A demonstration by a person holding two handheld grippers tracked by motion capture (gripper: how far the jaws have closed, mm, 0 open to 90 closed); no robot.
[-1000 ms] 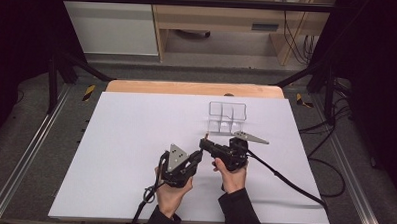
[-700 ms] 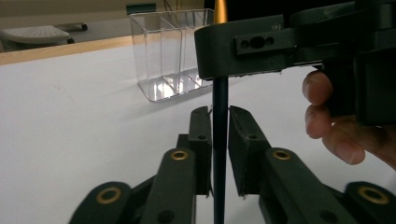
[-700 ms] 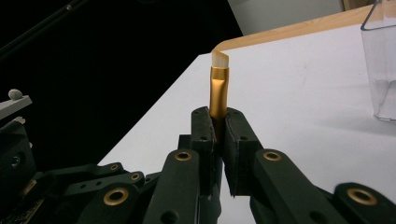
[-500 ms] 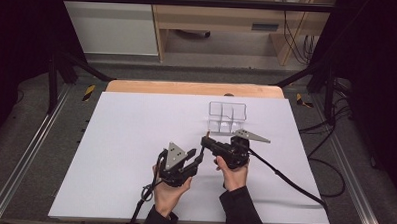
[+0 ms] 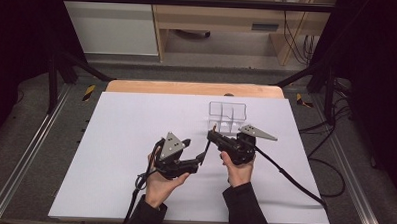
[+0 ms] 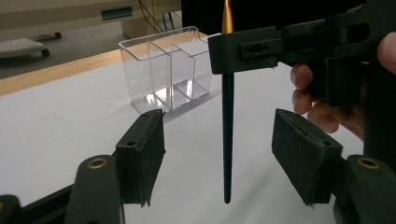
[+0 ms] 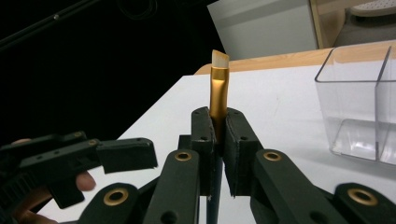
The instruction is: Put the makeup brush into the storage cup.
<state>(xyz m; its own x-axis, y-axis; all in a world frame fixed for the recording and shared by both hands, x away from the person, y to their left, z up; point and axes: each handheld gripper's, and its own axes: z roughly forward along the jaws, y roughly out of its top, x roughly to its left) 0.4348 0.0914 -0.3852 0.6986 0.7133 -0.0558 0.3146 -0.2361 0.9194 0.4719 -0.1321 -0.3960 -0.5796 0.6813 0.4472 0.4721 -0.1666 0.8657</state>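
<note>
From above, your 2 hands meet near the table's (image 5: pixel 110 154) middle, the clear organizer (image 5: pixel 227 115) just beyond them.

In the left gripper view, your left gripper (image 6: pixel 219 149) stands wide, its jaws either side of the brush's (image 6: pixel 227 135) dark handle without touching it, probably set to take it.

In the right gripper view, your right gripper (image 7: pixel 215 140) pinches the brush just below its gold ferrule, bristles up, leaving the handle free; the bristle shape is hard to judge.

Table (image 5: pixel 110 159) left half bare – free passage; clear organizer (image 5: pixel 227 116) blocks far right, near right gripper (image 5: pixel 211 136).
</note>
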